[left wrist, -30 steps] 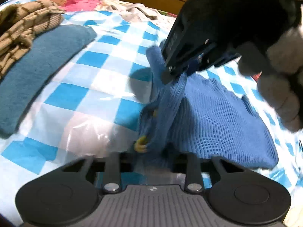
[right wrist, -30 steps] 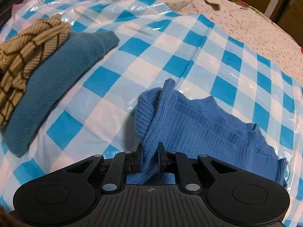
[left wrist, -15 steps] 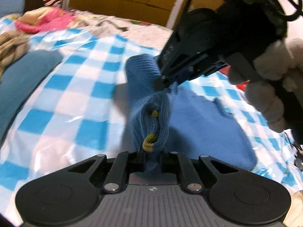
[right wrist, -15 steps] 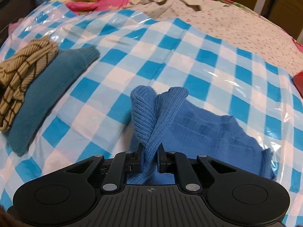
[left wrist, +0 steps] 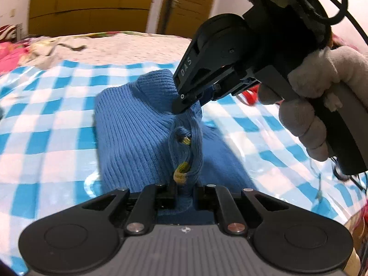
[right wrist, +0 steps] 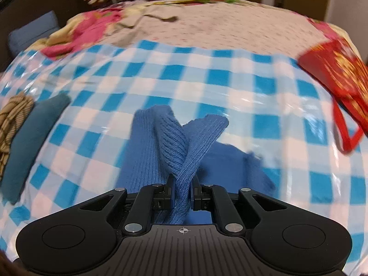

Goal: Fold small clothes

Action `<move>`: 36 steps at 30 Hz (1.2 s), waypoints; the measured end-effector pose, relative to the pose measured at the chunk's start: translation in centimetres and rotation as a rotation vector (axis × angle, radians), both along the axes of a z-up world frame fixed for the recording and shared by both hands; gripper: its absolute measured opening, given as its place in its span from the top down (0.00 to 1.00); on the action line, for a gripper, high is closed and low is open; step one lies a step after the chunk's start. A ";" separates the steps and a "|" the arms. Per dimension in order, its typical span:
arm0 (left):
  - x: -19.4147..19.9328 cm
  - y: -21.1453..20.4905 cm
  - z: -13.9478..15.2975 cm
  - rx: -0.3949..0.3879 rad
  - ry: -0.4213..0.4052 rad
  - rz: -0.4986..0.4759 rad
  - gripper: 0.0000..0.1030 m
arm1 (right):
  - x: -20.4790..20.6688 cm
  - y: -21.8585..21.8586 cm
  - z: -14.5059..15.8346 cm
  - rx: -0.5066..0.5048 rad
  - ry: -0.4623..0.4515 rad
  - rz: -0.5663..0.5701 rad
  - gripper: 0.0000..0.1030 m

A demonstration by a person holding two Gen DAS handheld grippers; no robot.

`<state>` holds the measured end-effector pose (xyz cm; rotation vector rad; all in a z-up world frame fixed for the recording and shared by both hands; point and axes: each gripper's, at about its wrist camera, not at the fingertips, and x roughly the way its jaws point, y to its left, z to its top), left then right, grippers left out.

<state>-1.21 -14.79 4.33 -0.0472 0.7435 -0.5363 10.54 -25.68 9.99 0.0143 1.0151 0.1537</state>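
Observation:
A blue ribbed knit sweater (left wrist: 135, 133) is lifted partly off the blue-and-white checked cloth (left wrist: 46, 138). My left gripper (left wrist: 182, 195) is shut on a bunched edge of it that shows yellow-green trim. In the same view my right gripper (left wrist: 184, 108) comes in from the upper right, held by a hand in a grey fleece glove (left wrist: 322, 105), and pinches the sweater's upper edge. In the right wrist view that gripper (right wrist: 181, 194) is shut on a ribbed band of the sweater (right wrist: 142, 156), which hangs in folds toward the cloth (right wrist: 207, 73).
A folded teal garment (right wrist: 30, 138) and a brown striped one (right wrist: 11, 119) lie at the left of the cloth. A red patterned bag (right wrist: 335, 69) sits at the right. Pink and pale clothes (right wrist: 92, 30) are piled at the far edge of the bed.
Both grippers have carried the sweater up and to the right across the cloth. The left jaws have shut on its edge. The folded clothes have slid toward the left of both views.

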 end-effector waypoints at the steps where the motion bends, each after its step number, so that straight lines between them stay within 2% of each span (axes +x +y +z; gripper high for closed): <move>1: 0.0 -0.8 -0.2 0.008 0.003 -0.017 0.79 | -0.2 -1.1 -0.3 0.009 0.004 -0.022 0.91; 6: 0.4 -4.4 -1.3 0.053 0.014 -0.075 0.79 | -0.9 -5.0 -1.9 0.046 0.017 -0.098 0.91; 11: 1.2 -5.9 -1.4 0.080 0.012 -0.077 0.79 | -0.4 -6.5 -2.9 0.078 0.008 -0.115 0.91; 16: 1.0 -7.2 -1.2 0.084 0.002 -0.085 0.79 | 0.1 -7.4 -2.6 0.100 -0.022 -0.115 0.91; 22: 1.7 -9.3 -2.7 0.128 0.038 -0.107 0.78 | 0.4 -8.6 -4.6 0.030 -0.001 -0.138 0.91; 27: 1.7 -10.0 -2.9 0.129 0.041 -0.107 0.78 | 0.6 -9.9 -6.0 0.057 0.013 -0.163 0.90; 30: 1.6 -10.2 -2.7 0.124 0.047 -0.103 0.74 | 0.8 -10.0 -6.1 0.066 0.012 -0.163 0.89; 33: 1.2 -10.2 -2.6 0.123 0.046 -0.112 0.69 | 1.0 -10.3 -6.0 0.081 0.020 -0.152 0.83; 36: 0.6 -10.2 -2.4 0.122 0.039 -0.126 0.66 | 0.8 -11.0 -5.8 0.104 0.014 -0.158 0.83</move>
